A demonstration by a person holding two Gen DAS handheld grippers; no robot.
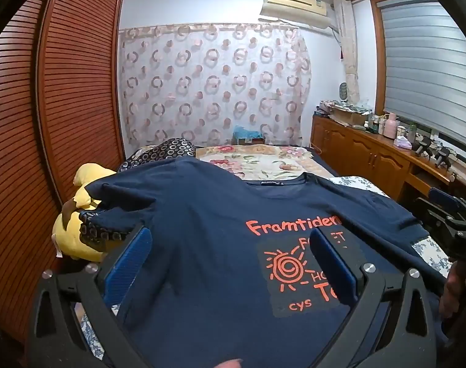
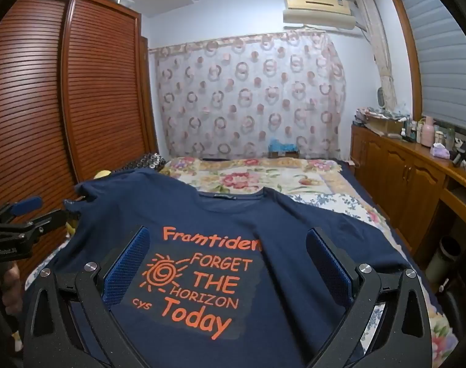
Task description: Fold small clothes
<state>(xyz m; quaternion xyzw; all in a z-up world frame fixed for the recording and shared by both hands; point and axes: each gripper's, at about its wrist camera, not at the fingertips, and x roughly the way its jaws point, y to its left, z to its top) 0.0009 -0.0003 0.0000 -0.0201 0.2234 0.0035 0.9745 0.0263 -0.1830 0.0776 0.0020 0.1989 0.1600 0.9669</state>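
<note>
A navy T-shirt (image 1: 202,214) with orange print lies spread face up on the bed, collar away from me; it also shows in the right wrist view (image 2: 294,230). Its left sleeve is rumpled over a pillow and a yellow plush toy. My left gripper (image 1: 230,245) is open above the shirt's left chest, its blue pads holding nothing. My right gripper (image 2: 228,245) is open above the printed text, empty. Each gripper shows at the edge of the other's view: the right one (image 1: 447,214) and the left one (image 2: 21,214).
A yellow plush toy (image 1: 76,214) and a dark patterned pillow (image 1: 168,150) lie at the bed's left edge by the louvered wardrobe (image 1: 64,92). A floral blanket (image 2: 263,178) covers the far bed. A wooden cabinet (image 2: 417,178) with bottles stands at the right.
</note>
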